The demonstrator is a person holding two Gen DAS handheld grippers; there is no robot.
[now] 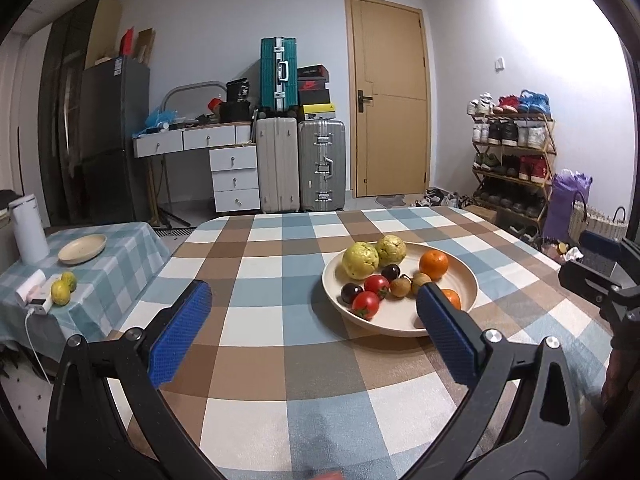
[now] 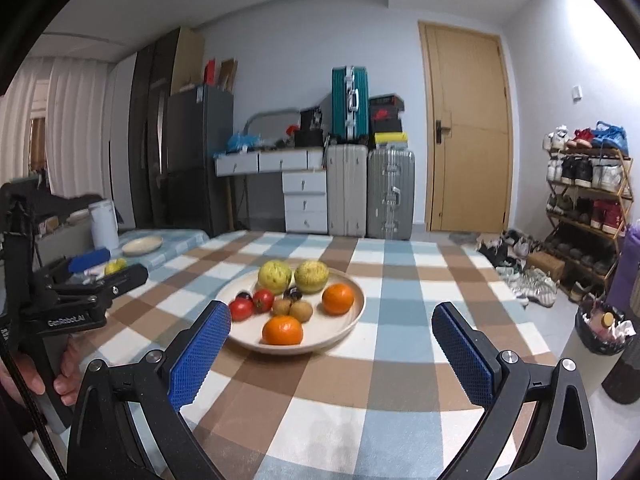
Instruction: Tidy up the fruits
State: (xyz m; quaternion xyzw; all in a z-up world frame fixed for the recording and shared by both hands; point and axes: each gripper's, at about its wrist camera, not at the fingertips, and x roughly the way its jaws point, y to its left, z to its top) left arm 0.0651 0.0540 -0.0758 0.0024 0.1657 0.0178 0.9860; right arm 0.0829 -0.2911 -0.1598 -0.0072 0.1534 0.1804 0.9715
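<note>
Blue pads (image 1: pixel 182 332) on our left claw (image 1: pixel 316 300) stand wide apart and hold nothing. Our right claw (image 2: pixel 332 320) is wide open and empty too. We hold both above the checked tabletop (image 2: pixel 400 380). Ahead of us sits a big plate (image 2: pixel 352 320) full of fruit: two yellow-green guavas (image 2: pixel 275 275), two oranges (image 2: pixel 338 298), two red tomatoes (image 2: pixel 242 307), some small brown round fruits (image 2: pixel 301 310) and dark ones. Off to the left, a small table (image 1: pixel 116 264) has a plate with nothing on it (image 1: pixel 82 249) and two more yellow-green fruits (image 1: pixel 60 292).
</note>
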